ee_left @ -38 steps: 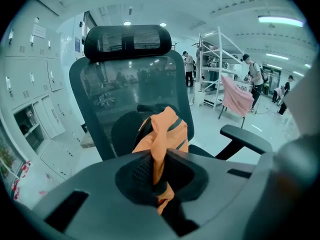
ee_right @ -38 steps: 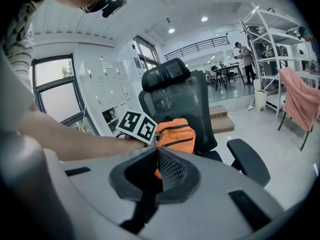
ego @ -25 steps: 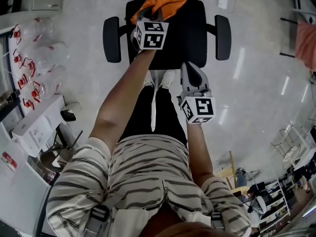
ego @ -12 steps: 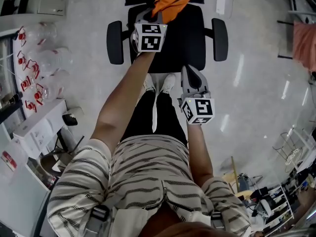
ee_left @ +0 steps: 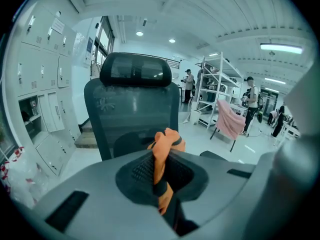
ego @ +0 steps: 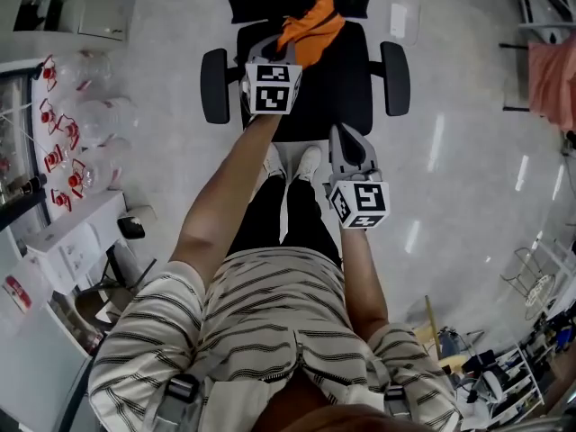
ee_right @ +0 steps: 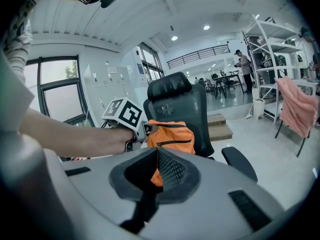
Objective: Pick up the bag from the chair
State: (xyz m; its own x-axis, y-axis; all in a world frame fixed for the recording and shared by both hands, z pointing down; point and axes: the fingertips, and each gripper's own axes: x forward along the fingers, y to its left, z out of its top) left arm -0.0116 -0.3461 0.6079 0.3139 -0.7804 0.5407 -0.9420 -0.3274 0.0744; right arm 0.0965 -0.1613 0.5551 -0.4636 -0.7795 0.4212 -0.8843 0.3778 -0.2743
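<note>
My left gripper (ego: 273, 50) sits at the upper middle of the head view, reaching over the black office chair (ego: 342, 84). In the left gripper view its jaws (ee_left: 161, 181) are clamped together on a fold of the orange bag (ee_left: 167, 140), with a black strap running across the fabric just above the pads. The bag (ego: 310, 27) shows at the top centre of the head view, over the back part of the seat and just in front of the backrest. In the right gripper view it hangs as a rounded orange bundle (ee_right: 172, 134) with a black zip line, held at its upper left corner by the left gripper (ee_right: 142, 130), whose marker cube stands to the left of it. The bottom of the bag is hidden behind my own jaws there, so I cannot say whether it touches the seat.

My right gripper (ego: 347, 135) is lower, just right of centre in the head view, pointing towards the front edge of the seat and well apart from the bag. Its jaws (ee_right: 157, 160) are closed tip to tip with nothing between them; the orange seen there is the bag further off.

The chair's two armrests (ego: 214, 85) stand to either side of the seat. A pink cloth (ee_right: 297, 106) drapes over a frame at the right edge of the right gripper view, beside white shelving (ee_left: 215, 81).
</note>
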